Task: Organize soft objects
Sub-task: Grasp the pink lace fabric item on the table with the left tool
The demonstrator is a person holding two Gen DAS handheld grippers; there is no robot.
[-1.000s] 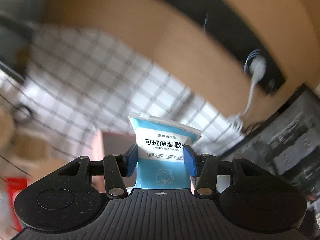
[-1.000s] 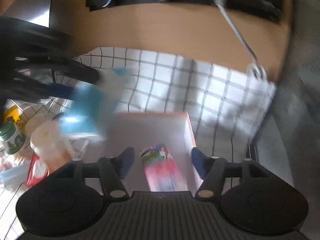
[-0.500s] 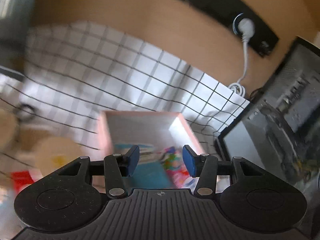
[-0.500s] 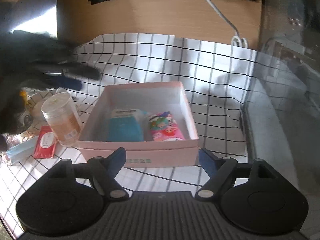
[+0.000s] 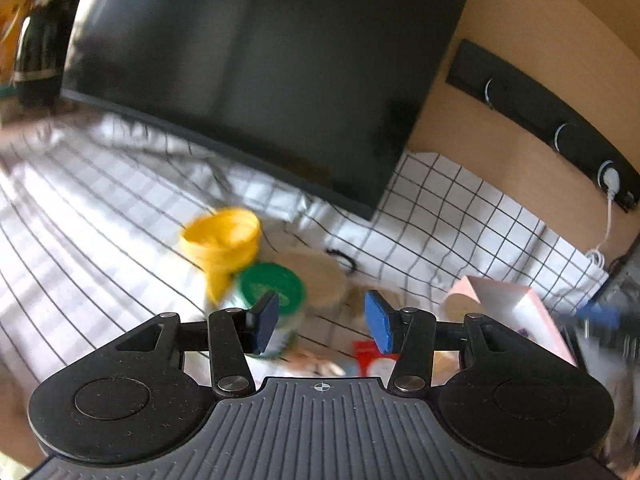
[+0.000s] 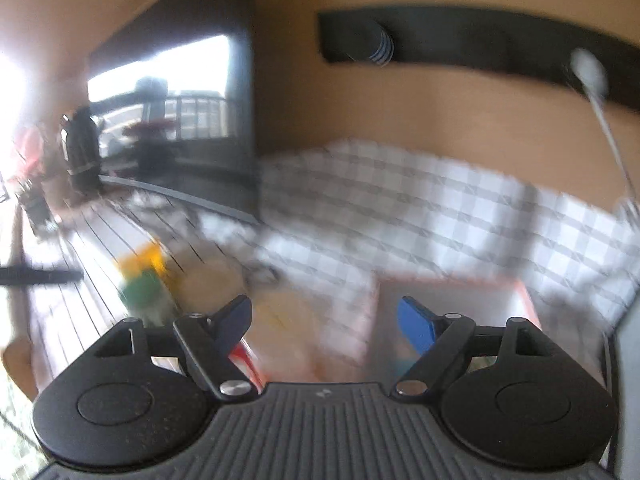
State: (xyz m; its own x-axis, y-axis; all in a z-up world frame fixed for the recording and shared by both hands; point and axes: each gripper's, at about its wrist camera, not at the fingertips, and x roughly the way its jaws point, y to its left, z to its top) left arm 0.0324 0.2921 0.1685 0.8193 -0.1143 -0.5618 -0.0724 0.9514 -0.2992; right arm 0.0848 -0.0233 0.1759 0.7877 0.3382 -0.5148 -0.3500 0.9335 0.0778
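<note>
Checked cloth [image 5: 460,216], pink box [image 5: 516,300] right of hand-held gripper [image 5: 322,320]

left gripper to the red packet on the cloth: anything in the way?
Partly. The left gripper is open and empty, with the red packet low between its fingers. The green-lidded jar stands right at the left finger and a yellow cup behind it; the pink box lies off to the right.

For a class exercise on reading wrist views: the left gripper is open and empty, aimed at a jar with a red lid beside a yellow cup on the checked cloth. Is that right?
Not quite. In the left wrist view the jar has a green lid, not red. The rest holds: the left gripper is open and empty, and the yellow cup stands beside the jar on the checked cloth.
</note>
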